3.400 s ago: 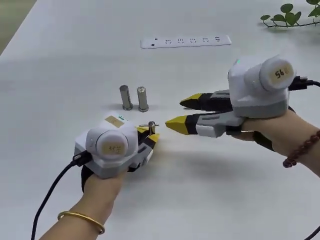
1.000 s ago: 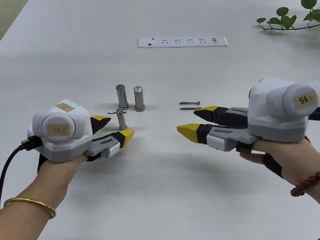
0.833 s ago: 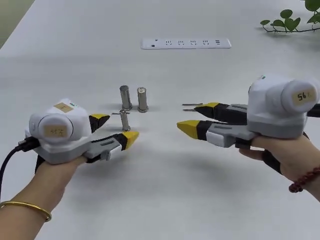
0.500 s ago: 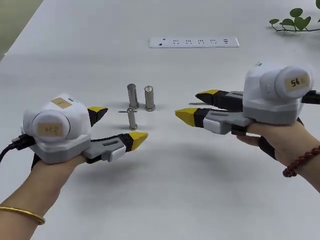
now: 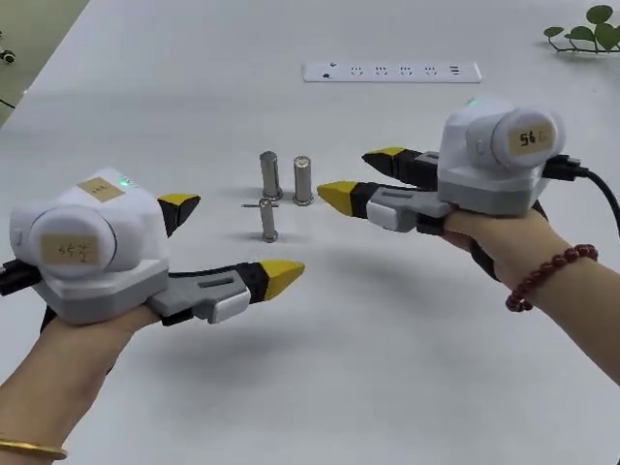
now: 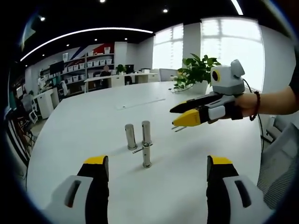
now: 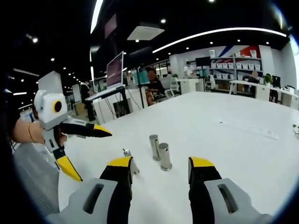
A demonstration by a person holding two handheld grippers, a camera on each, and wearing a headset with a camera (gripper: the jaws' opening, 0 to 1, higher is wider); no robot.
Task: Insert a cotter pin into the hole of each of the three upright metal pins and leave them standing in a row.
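**Standing Pins on a White Office Table**

Two metal pins (image 5: 270, 174) stand side by side on the white table (image 5: 387, 387). A third pin (image 5: 268, 221) stands just in front, with a cotter pin (image 5: 258, 204) through it. The left gripper (image 5: 232, 237) and right gripper (image 5: 356, 174) hover spread and empty. A power strip (image 5: 391, 72) lies beyond, and shelves (image 6: 88, 63) and windows (image 6: 224, 46) line the room.

Bright, even overhead light washed the white table (image 5: 387, 368), leaving soft shadows; windows (image 6: 224, 42) glared white, and both gripper views bowed at their edges.
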